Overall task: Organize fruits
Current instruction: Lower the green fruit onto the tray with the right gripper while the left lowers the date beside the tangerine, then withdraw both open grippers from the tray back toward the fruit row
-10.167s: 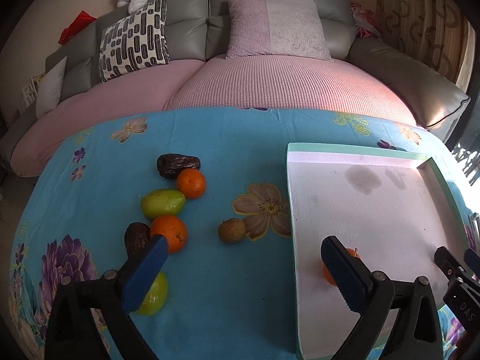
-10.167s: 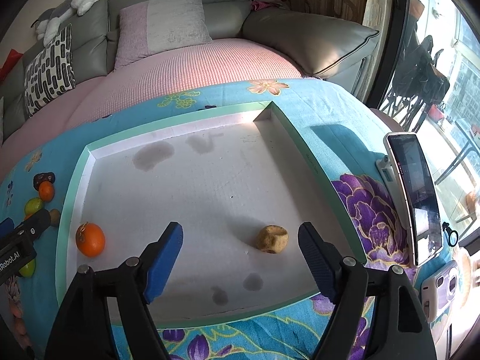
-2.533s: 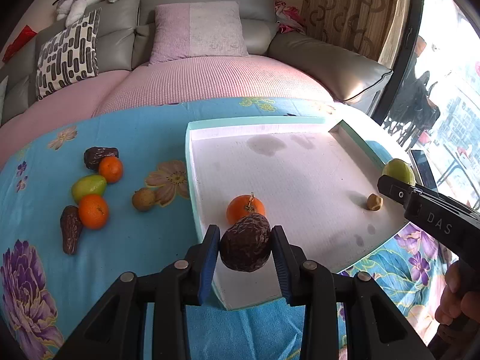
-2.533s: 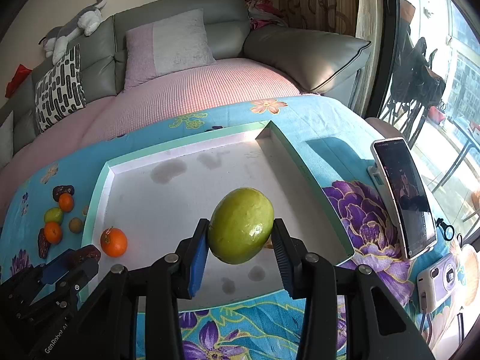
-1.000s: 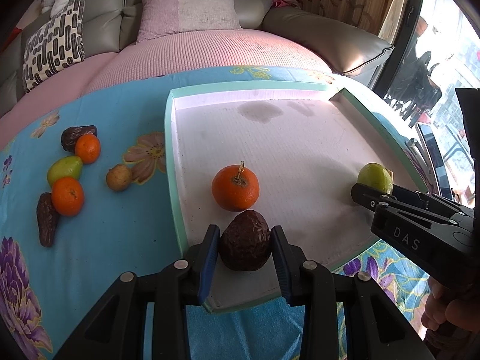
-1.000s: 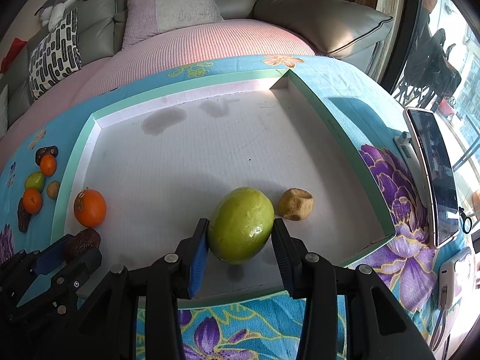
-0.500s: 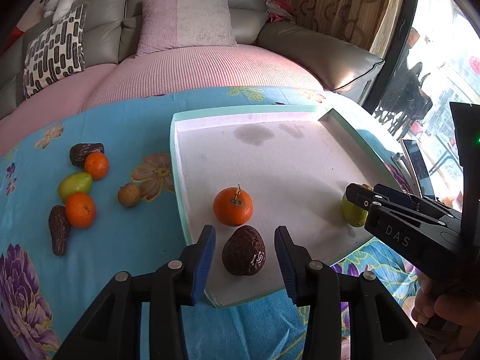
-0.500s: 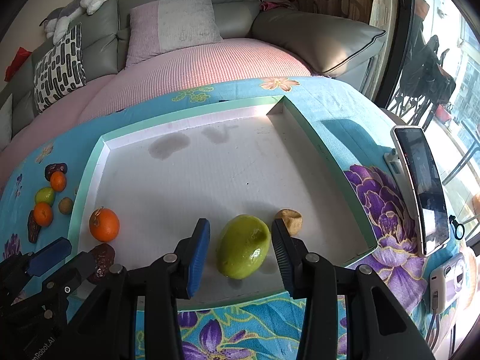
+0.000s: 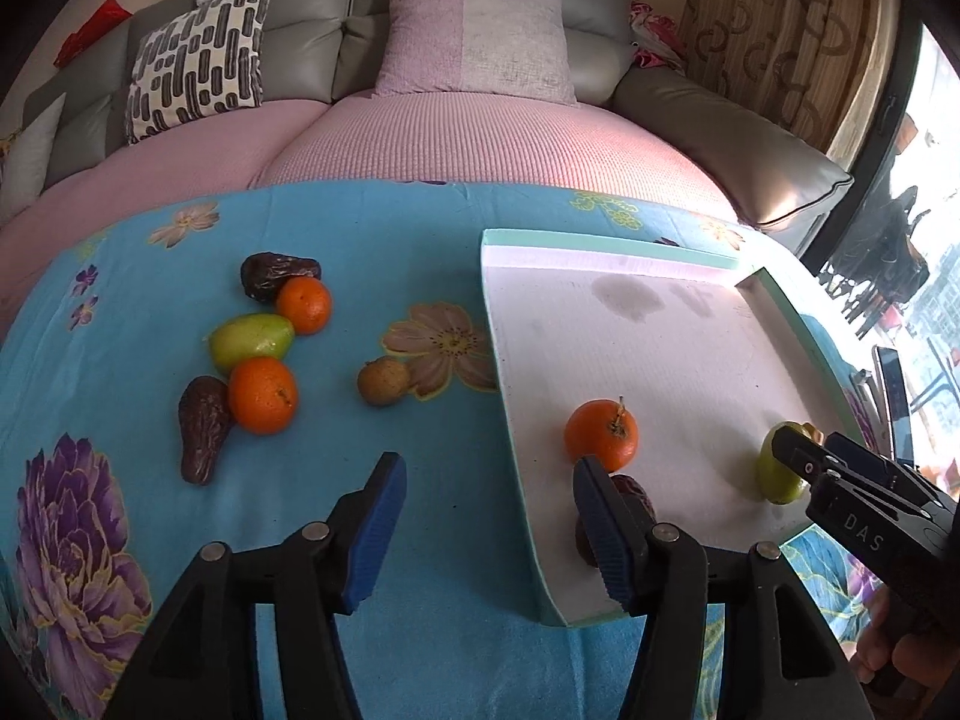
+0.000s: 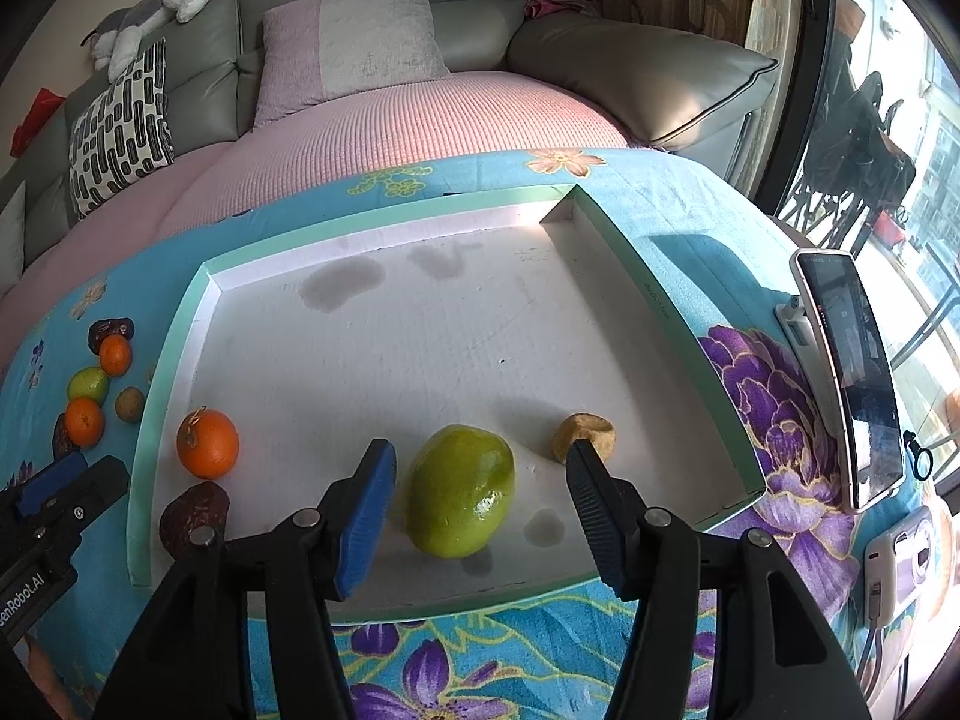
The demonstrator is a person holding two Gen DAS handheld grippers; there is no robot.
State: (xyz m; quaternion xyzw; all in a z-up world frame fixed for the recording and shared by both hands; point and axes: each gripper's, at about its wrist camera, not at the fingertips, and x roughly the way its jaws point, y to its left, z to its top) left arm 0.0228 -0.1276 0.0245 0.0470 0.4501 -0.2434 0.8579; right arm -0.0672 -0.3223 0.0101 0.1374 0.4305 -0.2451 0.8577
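Note:
My left gripper point(image 9: 487, 480) is open over the blue cloth at the left rim of the white tray point(image 9: 498, 360). A dark wrinkled fruit point(image 9: 636, 492) lies in the tray behind its right finger, beside an orange point(image 9: 601, 435). My right gripper point(image 10: 480, 462) is open, with a green fruit point(image 10: 462, 492) lying loose on the tray floor between its fingers. A small brown fruit point(image 10: 585, 435) sits just right of it. On the cloth to the left lie two oranges point(image 9: 262, 394), a green fruit point(image 9: 252, 342), two dark fruits point(image 9: 203, 426) and a small brown one point(image 9: 384, 382).
A phone on a stand point(image 10: 852, 372) and a white device point(image 10: 894, 558) stand right of the tray near the table edge. A sofa with a pink cover point(image 9: 480, 138) runs behind the table. A hand point(image 9: 900, 654) holds the right gripper at the lower right.
Both grippers have opened wider and drawn back from their fruits, which rest in the tray. My left gripper has swung left, with the loose fruits on the cloth more in view.

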